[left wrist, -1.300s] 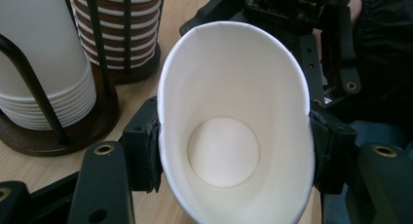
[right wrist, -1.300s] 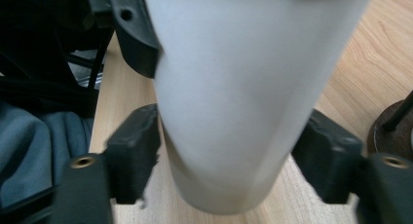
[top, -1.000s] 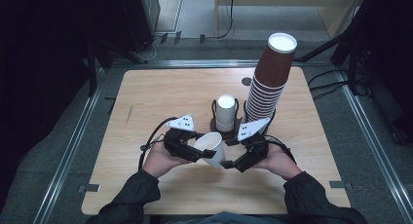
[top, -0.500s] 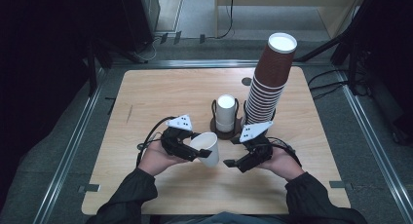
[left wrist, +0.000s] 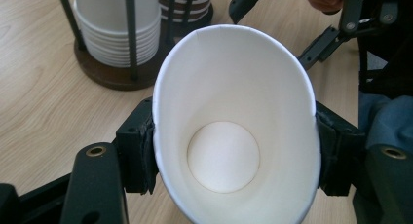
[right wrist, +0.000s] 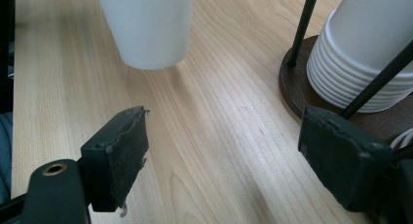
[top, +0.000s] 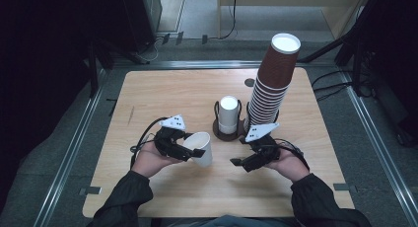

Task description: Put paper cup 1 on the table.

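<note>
Pale wooden table (top: 162, 96) under dim surroundings, with a dark wire holder (top: 228, 132) near its middle carrying a short stack of white cups (top: 228, 113), and a tall leaning tower of brown cups (top: 272, 81) just beside it; the left gripper (top: 183, 150) pinches a single white paper cup (left wrist: 234, 131) by its sides near the rim, the jaws having just been easing apart a little with the cup squeezed oval between the pads (left wrist: 141, 153); the cup sits tilted, low over the table in front of the holder; the right gripper (right wrist: 229, 151) has its jaws spread wide over bare wood, holding nothing; the cup looks light, thin-walled and easily crushed, so a gentle hold on the stiffer rolled rim seems wisest.
</note>
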A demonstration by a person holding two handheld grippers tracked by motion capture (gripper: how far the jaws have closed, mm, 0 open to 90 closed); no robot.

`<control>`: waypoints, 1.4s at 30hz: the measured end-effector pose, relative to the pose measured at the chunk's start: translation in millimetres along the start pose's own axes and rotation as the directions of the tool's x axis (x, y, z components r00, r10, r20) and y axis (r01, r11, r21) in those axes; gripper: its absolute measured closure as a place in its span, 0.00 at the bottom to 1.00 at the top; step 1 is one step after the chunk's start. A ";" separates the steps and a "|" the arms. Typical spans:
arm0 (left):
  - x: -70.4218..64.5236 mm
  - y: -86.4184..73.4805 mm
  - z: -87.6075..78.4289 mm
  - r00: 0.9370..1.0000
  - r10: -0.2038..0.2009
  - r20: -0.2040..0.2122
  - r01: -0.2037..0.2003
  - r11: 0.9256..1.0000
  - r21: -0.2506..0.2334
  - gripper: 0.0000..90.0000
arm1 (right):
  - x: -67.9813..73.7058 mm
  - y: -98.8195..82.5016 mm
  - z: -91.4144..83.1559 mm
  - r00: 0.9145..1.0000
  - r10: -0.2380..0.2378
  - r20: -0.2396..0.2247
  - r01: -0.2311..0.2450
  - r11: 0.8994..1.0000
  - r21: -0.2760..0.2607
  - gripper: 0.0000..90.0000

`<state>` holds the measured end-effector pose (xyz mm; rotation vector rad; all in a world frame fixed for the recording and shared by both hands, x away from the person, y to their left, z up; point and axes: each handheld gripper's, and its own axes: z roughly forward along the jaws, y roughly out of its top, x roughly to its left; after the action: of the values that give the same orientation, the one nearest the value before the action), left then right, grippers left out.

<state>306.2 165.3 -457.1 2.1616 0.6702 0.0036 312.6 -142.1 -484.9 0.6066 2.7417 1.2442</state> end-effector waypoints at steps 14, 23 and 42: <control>16.4 -17.2 -19.1 0.997 -0.048 -0.055 0.048 0.999 -0.004 0.35 | -4.5 2.3 4.2 1.000 -0.008 -0.012 0.008 1.000 0.011 0.21; 35.5 -31.0 -36.0 0.991 -0.097 -0.096 0.093 0.995 -0.045 0.34 | -3.0 2.8 7.9 0.999 -0.019 -0.025 0.020 0.999 0.027 0.21; 74.4 -54.8 -68.3 0.949 -0.163 -0.270 0.158 0.987 -0.042 0.33 | -1.0 -1.0 9.1 0.999 -0.026 -0.022 0.027 0.999 0.047 0.21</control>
<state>328.9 277.0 -470.6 2.1005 0.9989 0.2247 315.2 -136.6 -491.8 0.5624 2.7946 1.1899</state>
